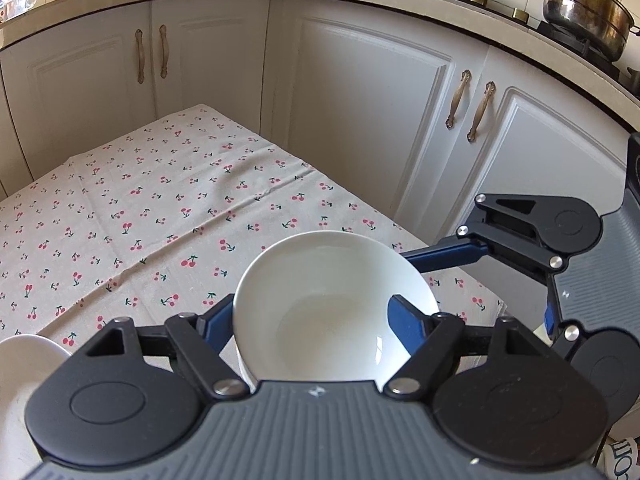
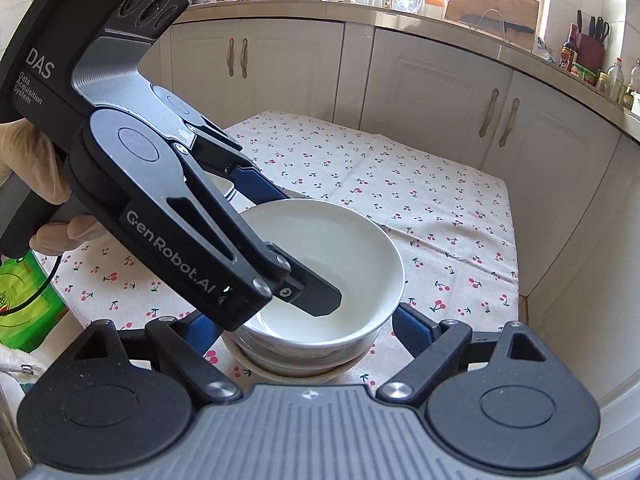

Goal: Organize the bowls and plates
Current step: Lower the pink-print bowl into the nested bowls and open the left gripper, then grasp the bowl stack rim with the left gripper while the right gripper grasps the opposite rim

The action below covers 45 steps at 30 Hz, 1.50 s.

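**Two bowls stacked, left gripper on the top rim**

Left wrist view: bowl sits white and glossy at the near edge of the table, between the blue fingers of the left gripper. One finger reads inside the wall, the other outside, so it looks clenched on the rim. A second white dish shows at lower left, partly cut off. Right gripper comes in from the right, close by the bowl. Cupboards stand behind; a steel pot is on the stove, well apart.

Right wrist view: the bowl rests nested in a lower bowl on the cherry cloth. Left gripper crosses over it, one black fingertip down inside. Right gripper is released, fingers spread either side of the stack, touching nothing I can make out. A green bag lies at left.

Handling, as judgement: glazed ceramic, stiff, slick, chips easily, moderately heavy. Rim pinch is the only hold; grip firmly, lift straight. The crossing left tool crowds the right one's approach.
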Each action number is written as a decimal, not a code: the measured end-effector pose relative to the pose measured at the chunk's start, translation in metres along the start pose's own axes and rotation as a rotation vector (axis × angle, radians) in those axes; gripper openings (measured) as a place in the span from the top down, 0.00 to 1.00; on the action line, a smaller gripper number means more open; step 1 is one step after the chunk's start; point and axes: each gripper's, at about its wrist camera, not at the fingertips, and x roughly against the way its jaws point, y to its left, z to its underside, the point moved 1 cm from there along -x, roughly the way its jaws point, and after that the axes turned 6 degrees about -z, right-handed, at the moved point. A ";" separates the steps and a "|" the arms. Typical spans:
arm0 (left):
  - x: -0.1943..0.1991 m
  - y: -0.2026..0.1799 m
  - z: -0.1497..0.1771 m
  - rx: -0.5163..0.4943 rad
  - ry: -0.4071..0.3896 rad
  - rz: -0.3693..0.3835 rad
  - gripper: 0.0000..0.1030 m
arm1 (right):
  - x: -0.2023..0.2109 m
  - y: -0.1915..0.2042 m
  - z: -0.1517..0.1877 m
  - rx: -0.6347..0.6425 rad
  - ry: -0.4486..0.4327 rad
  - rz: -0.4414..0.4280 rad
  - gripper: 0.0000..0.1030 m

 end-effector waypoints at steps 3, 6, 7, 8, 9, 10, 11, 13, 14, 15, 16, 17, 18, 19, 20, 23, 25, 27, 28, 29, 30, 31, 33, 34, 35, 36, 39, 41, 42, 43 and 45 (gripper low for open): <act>-0.002 0.000 0.002 0.002 0.004 0.002 0.24 | -0.001 0.000 0.001 -0.003 0.004 -0.002 0.10; -0.004 0.001 0.002 0.003 0.008 0.001 0.24 | -0.002 0.000 0.001 -0.006 0.005 -0.004 0.10; -0.005 0.001 0.002 0.004 0.009 0.001 0.24 | -0.002 0.000 0.001 -0.006 0.005 -0.004 0.10; -0.005 0.001 0.003 0.004 0.009 0.002 0.24 | -0.002 0.000 0.002 -0.006 0.006 -0.004 0.10; -0.005 0.001 0.003 0.004 0.009 0.003 0.24 | -0.002 0.000 0.002 -0.005 0.006 -0.004 0.10; -0.005 0.001 0.003 0.005 0.009 0.004 0.24 | -0.003 0.000 0.002 -0.004 0.007 -0.005 0.10; -0.005 0.001 0.003 0.005 0.008 0.005 0.24 | -0.003 0.000 0.002 -0.004 0.008 -0.005 0.10; -0.005 0.002 0.003 0.008 0.010 0.005 0.24 | -0.005 -0.001 0.003 -0.007 0.011 -0.006 0.10; -0.006 0.002 0.003 0.008 0.011 0.006 0.24 | -0.006 -0.002 0.003 -0.012 0.011 -0.010 0.10; -0.006 0.002 0.003 0.008 0.012 0.007 0.24 | -0.006 -0.003 0.003 -0.016 0.011 -0.012 0.10; -0.006 0.002 0.003 0.008 0.012 0.008 0.24 | -0.007 -0.003 0.003 -0.018 0.011 -0.014 0.10; -0.006 0.002 0.003 0.009 0.011 0.010 0.24 | -0.006 -0.003 0.003 -0.019 0.011 -0.015 0.10; -0.006 0.003 0.004 0.012 0.010 0.013 0.24 | -0.007 -0.004 0.003 -0.021 0.012 -0.016 0.10; -0.006 0.003 0.003 0.012 0.008 0.015 0.23 | -0.007 -0.005 0.004 -0.024 0.015 -0.017 0.10; -0.006 0.003 0.004 0.010 0.007 0.018 0.22 | -0.007 -0.005 0.004 -0.028 0.017 -0.019 0.10; -0.004 0.003 0.004 0.005 -0.005 0.018 0.17 | -0.009 -0.007 0.006 -0.038 0.017 -0.033 0.07; 0.000 0.004 0.003 0.004 -0.018 0.020 0.17 | -0.006 -0.006 0.006 -0.030 -0.002 -0.023 0.00; 0.005 0.005 0.003 0.003 -0.033 0.017 0.12 | -0.003 -0.005 0.006 -0.030 -0.015 -0.034 0.00; 0.007 0.006 0.003 0.002 -0.042 0.015 0.11 | -0.002 -0.005 0.006 -0.030 -0.016 -0.035 0.00; 0.009 0.007 0.004 0.001 -0.047 0.013 0.11 | -0.001 -0.005 0.007 -0.027 -0.016 -0.031 0.00; 0.012 0.009 0.005 0.002 -0.052 0.013 0.11 | -0.001 -0.005 0.008 -0.024 -0.014 -0.026 0.00; 0.015 0.011 0.007 0.004 -0.058 0.016 0.11 | -0.001 -0.005 0.009 -0.024 -0.010 -0.022 0.00; 0.021 0.013 0.011 0.004 -0.067 0.025 0.10 | 0.000 -0.004 0.012 -0.022 -0.007 -0.019 0.00; 0.024 0.015 0.013 0.003 -0.071 0.028 0.10 | 0.000 -0.003 0.013 -0.021 -0.007 -0.017 0.00; 0.027 0.016 0.016 0.003 -0.074 0.031 0.10 | 0.000 -0.003 0.015 -0.019 -0.008 -0.014 0.00; 0.030 0.017 0.019 0.002 -0.076 0.035 0.09 | 0.000 -0.002 0.016 -0.018 -0.007 -0.012 0.00; 0.039 0.019 0.030 -0.008 -0.088 0.038 0.08 | 0.002 0.000 0.020 -0.015 -0.004 -0.005 0.00; 0.043 0.021 0.038 -0.011 -0.087 0.041 0.07 | 0.001 0.002 0.022 -0.011 0.001 -0.001 0.00; 0.044 0.021 0.043 -0.011 -0.084 0.045 0.07 | 0.001 0.003 0.023 -0.008 0.004 0.002 0.00; 0.045 0.022 0.046 -0.010 -0.080 0.047 0.07 | 0.000 0.004 0.025 -0.004 0.010 0.004 0.00; 0.043 0.022 0.054 -0.018 -0.066 0.042 0.07 | -0.002 0.006 0.028 0.001 0.018 0.009 0.00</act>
